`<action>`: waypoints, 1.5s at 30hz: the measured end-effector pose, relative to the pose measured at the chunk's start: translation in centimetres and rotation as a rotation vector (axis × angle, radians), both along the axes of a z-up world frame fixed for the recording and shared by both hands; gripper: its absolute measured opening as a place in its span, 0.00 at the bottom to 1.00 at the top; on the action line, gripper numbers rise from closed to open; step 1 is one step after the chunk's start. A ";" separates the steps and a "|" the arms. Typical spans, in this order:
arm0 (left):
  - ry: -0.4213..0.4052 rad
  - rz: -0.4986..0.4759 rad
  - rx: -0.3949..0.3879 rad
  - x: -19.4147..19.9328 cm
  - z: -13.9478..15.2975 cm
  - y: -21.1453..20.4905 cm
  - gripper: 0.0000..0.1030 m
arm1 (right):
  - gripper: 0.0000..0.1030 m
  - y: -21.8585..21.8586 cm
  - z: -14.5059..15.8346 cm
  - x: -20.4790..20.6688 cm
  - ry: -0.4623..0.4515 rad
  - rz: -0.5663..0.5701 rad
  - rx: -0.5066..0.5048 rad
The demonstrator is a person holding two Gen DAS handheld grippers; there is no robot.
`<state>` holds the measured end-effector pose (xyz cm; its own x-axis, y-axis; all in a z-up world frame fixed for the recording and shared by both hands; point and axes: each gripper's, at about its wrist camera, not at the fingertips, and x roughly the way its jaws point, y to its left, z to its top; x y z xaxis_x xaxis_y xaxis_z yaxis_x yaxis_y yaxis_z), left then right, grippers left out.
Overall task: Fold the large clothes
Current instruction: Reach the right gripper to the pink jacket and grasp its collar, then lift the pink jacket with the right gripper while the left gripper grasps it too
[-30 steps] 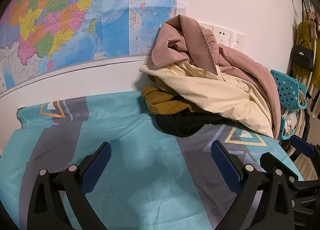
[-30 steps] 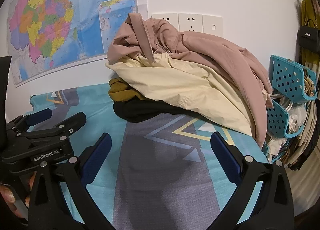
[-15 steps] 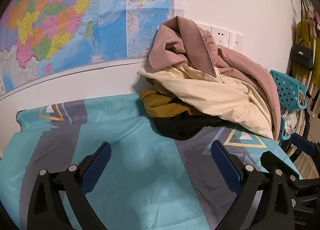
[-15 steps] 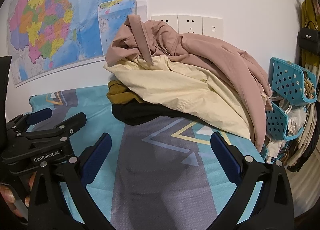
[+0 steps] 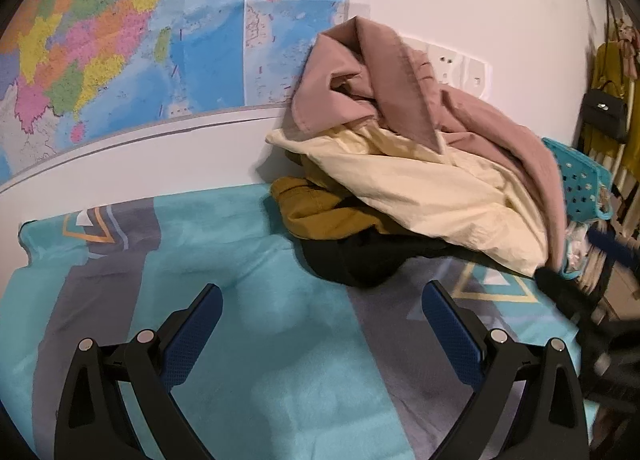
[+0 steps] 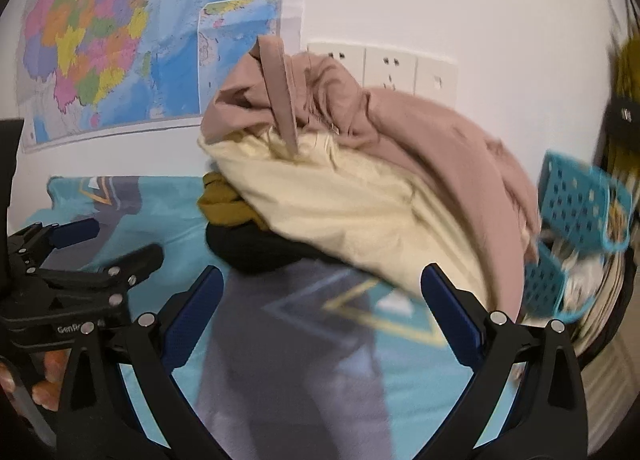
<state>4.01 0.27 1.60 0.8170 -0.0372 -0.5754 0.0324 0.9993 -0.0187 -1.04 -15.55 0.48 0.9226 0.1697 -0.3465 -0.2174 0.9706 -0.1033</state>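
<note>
Crumpled clothes are heaped against the wall at the back right of the bed. A dusty pink garment (image 5: 472, 107) (image 6: 420, 119) lies on top, a cream one (image 5: 424, 183) (image 6: 352, 203) under it, then a mustard one (image 5: 320, 211) (image 6: 224, 203) and a black one (image 5: 360, 260) (image 6: 256, 252). My left gripper (image 5: 320, 300) hovers open over the bedsheet, short of the pile. My right gripper (image 6: 320, 284) is open too, its fingers close to the black and cream garments. Neither holds anything. The left gripper's body (image 6: 76, 284) shows in the right wrist view.
The bed carries a teal and grey patterned sheet (image 5: 192, 260) (image 6: 304, 340). A map poster (image 5: 140, 39) and wall sockets (image 6: 384, 67) are behind the pile. Teal perforated baskets (image 6: 580, 203) and hanging bags (image 5: 604, 115) stand off the bed's right side.
Both grippers have moved nearer to the pile, the right one more and with motion blur. Both stayed open.
</note>
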 end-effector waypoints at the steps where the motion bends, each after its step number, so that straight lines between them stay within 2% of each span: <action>1: -0.001 0.005 -0.001 0.6 0.0 0.3 0.94 | 0.95 0.1 0.6 1.0 -0.010 -0.004 -0.028; 10: -0.025 0.066 0.036 5.4 0.7 2.1 0.94 | 0.94 0.5 5.4 13.0 -0.059 0.001 -0.188; 16: -0.007 0.107 0.037 8.1 0.3 3.5 0.94 | 0.90 2.9 7.1 20.2 -0.075 0.087 -0.285; 20: 0.010 0.119 0.050 9.6 -0.4 4.2 0.94 | 0.78 3.9 7.1 23.3 -0.052 0.157 -0.313; 22: 0.021 0.122 0.051 10.1 -0.8 4.5 0.94 | 0.68 3.8 7.3 24.1 -0.034 0.199 -0.313; 23: 0.026 0.124 0.053 10.3 -1.0 4.6 0.94 | 0.48 3.6 7.5 24.3 -0.016 0.226 -0.303; 24: 0.030 0.126 0.056 10.6 -1.1 4.8 0.94 | 0.25 3.3 7.8 24.3 -0.006 0.239 -0.292; 26: 0.027 0.126 0.054 10.9 -1.3 5.2 0.94 | 0.15 2.2 9.3 23.6 -0.021 0.233 -0.278; 29: 0.007 0.072 0.037 11.0 -1.1 5.4 0.94 | 0.13 -0.4 12.8 20.3 -0.108 0.245 -0.229; 31: -0.022 -0.014 0.026 10.9 -0.6 5.0 0.94 | 0.13 -2.8 15.5 18.5 -0.145 0.231 -0.152; 36: -0.160 -0.194 0.017 9.4 1.8 3.1 0.94 | 0.13 -10.4 21.5 15.4 -0.219 0.181 0.013; 40: -0.252 -0.328 -0.010 8.7 3.6 1.0 0.94 | 0.12 -12.7 23.2 10.8 -0.295 0.175 0.106; 43: -0.302 -0.406 -0.016 8.7 4.5 -1.3 0.94 | 0.12 -13.4 24.6 9.1 -0.321 0.162 0.128; 45: -0.343 -0.456 -0.015 8.8 5.0 -3.0 0.94 | 0.12 -13.4 24.3 7.8 -0.333 0.170 0.136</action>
<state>12.81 -2.75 6.64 0.8561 -0.4363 -0.2769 0.4673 0.8824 0.0547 6.80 -28.91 24.77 0.9354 0.3537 0.0028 -0.3527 0.9333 -0.0681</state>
